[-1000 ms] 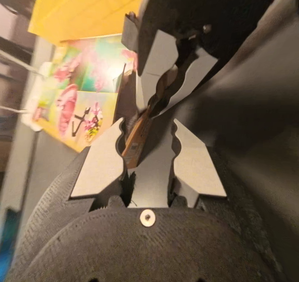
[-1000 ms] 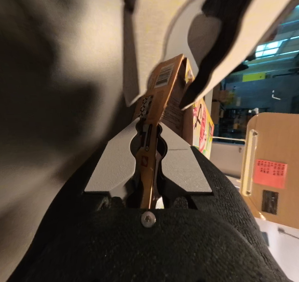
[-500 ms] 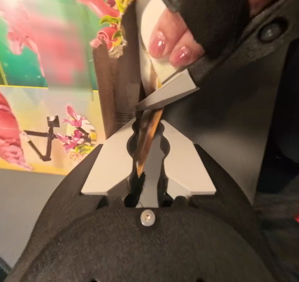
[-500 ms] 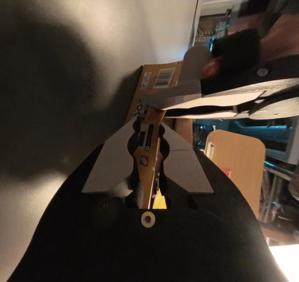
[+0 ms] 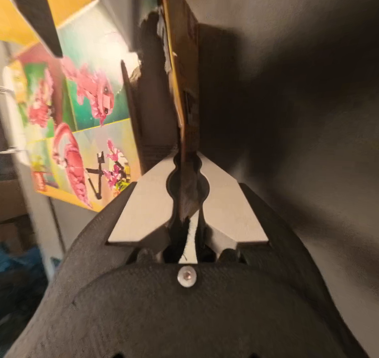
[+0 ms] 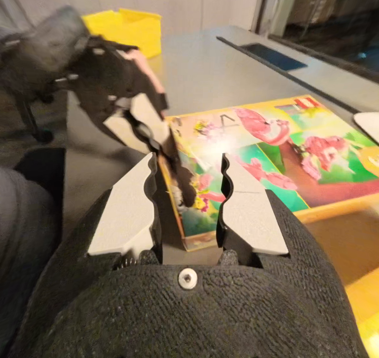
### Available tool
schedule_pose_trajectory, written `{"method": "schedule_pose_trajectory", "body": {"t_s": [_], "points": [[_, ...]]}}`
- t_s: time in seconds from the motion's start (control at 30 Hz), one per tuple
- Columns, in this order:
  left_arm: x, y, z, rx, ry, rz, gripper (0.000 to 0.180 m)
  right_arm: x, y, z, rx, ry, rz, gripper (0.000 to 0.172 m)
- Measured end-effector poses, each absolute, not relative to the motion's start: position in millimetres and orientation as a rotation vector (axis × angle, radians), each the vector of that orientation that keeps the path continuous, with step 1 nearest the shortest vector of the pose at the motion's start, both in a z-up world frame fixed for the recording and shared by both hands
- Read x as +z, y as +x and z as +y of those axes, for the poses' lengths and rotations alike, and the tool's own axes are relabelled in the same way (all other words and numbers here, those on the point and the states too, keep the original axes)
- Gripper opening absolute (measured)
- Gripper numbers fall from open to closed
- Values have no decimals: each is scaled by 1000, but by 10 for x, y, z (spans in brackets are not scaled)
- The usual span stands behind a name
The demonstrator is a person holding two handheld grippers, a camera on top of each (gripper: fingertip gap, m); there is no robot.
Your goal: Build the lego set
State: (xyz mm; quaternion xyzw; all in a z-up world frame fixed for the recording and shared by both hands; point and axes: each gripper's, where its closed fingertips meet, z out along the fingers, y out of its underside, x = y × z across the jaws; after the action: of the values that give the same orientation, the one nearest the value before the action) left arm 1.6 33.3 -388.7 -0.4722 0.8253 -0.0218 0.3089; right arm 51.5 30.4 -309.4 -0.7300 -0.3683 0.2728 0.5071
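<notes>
While pinched edge-on between the pale pads of the left gripper (image 5: 187, 163), thin cardboard flap (image 5: 184, 81) of the colourful box (image 6: 266, 163), brown and matt inside, yellow along the rim, torn ragged at the far end. Both pads seen closed narrow on it, wavy black inner faces hugging the sheet from either side. In the right wrist view, same left gripper (image 6: 155, 142) reaching in from the upper left, biting the box's near-left edge. Right gripper (image 6: 187, 157) spread wide, nothing gripped, the box's left edge and corner standing between its fingers, close to the left finger (image 6: 127, 194), contact there not clear, well off the right one. Glossy printed lid, pink figures on green and yellow panels, lying flat on a smooth grey table (image 6: 205, 71). Blurred throughout. Yellow folded card piece (image 6: 127, 28) farther back on the table, well apart. Dark flat strip (image 6: 266, 56) toward the far right. Open grey surface behind and left of the box; wood-coloured board (image 6: 338, 235) just beside its near-right edge.
</notes>
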Motion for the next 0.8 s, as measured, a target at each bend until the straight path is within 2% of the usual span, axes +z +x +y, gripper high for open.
{"method": "schedule_pose_trajectory", "body": {"t_s": [0.2,0.27,0.37,0.43,0.53,0.57,0.63,0.8], "points": [[-3867,49,300,187,-1025,2007,15,-3536,583,494,210,-1983,-1078,52],[-3852,53,305,237,-979,1959,18,-3544,571,529,182,-2006,-1087,53],[-3839,56,306,301,-931,1904,20,-3565,627,604,127,-2069,-1098,69],[-3835,54,306,333,-914,1881,21,-3467,660,639,107,-2064,-1078,69],[-3833,48,291,395,-863,1842,21,-3159,429,313,408,-1944,-1147,61],[-3831,47,287,405,-853,1827,21,-3102,347,101,569,-1933,-1206,53],[-3830,48,284,424,-841,1804,21,-3123,281,-242,803,-1993,-1303,52],[-3834,72,281,446,-846,1783,21,-3446,249,-277,627,-2072,-1387,57]]}}
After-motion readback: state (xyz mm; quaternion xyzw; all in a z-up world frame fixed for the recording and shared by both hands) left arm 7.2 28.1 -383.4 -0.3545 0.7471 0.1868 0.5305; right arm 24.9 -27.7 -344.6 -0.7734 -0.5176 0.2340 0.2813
